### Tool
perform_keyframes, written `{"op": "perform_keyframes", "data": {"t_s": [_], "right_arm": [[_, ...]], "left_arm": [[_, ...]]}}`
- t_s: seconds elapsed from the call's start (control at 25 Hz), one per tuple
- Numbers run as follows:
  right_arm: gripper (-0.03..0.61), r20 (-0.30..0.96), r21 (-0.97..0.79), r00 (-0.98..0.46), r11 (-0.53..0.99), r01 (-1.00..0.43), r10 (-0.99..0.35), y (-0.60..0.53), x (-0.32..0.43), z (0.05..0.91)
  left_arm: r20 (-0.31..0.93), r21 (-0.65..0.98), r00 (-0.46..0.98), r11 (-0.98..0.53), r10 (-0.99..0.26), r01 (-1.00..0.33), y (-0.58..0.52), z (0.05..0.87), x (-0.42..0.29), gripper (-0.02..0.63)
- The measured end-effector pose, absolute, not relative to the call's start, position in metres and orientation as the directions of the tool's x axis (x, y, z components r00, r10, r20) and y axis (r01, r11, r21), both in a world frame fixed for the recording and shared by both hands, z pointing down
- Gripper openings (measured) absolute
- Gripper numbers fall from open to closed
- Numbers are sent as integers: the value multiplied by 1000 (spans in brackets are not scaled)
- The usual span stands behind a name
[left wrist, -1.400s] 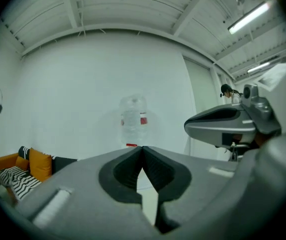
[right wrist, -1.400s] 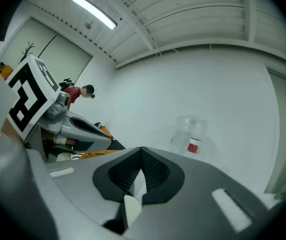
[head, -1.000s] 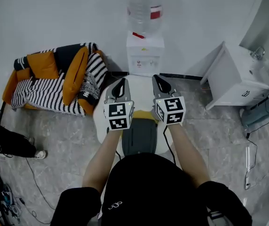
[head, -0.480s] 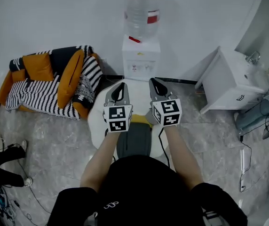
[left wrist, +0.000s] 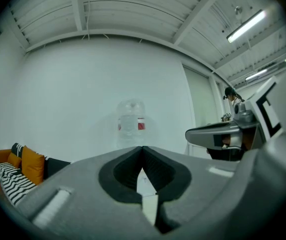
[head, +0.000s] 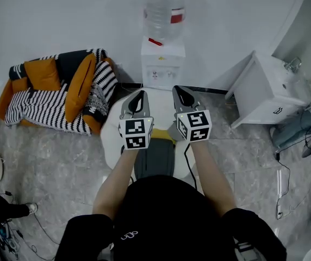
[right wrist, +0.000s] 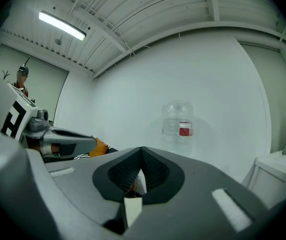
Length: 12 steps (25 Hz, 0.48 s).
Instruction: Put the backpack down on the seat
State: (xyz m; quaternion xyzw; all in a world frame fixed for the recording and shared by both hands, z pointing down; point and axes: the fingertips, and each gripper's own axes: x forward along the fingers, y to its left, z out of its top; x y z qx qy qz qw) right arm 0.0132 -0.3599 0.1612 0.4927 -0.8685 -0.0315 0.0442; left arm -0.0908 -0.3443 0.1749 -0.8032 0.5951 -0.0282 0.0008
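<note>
Now you're holding the left gripper (head: 137, 103) and right gripper (head: 185, 98) clenched empty before the water dispenser (head: 162, 64); the gray backpack (head: 154, 159) is lying on the white seat (head: 111, 137) nearer you. The bottle's red label (head: 177, 16) is showing no readable print.

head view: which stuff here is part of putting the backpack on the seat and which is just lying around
For the job:
- grey backpack
- white seat
- left tongs and right tongs, both shut, nothing in them

Just lying about:
- striped sofa
- water dispenser
- white cabinet
- floor cables
</note>
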Motion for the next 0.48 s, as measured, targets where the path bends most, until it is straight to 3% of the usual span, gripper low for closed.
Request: {"op": "perform_keyframes", "data": {"t_s": [0.48], "right_arm": [[8, 22, 111, -507, 506, -855, -862, -368, 24, 148]], "left_arm": [[32, -71, 336, -337, -941, -939, -353, 163, -71, -2]]}}
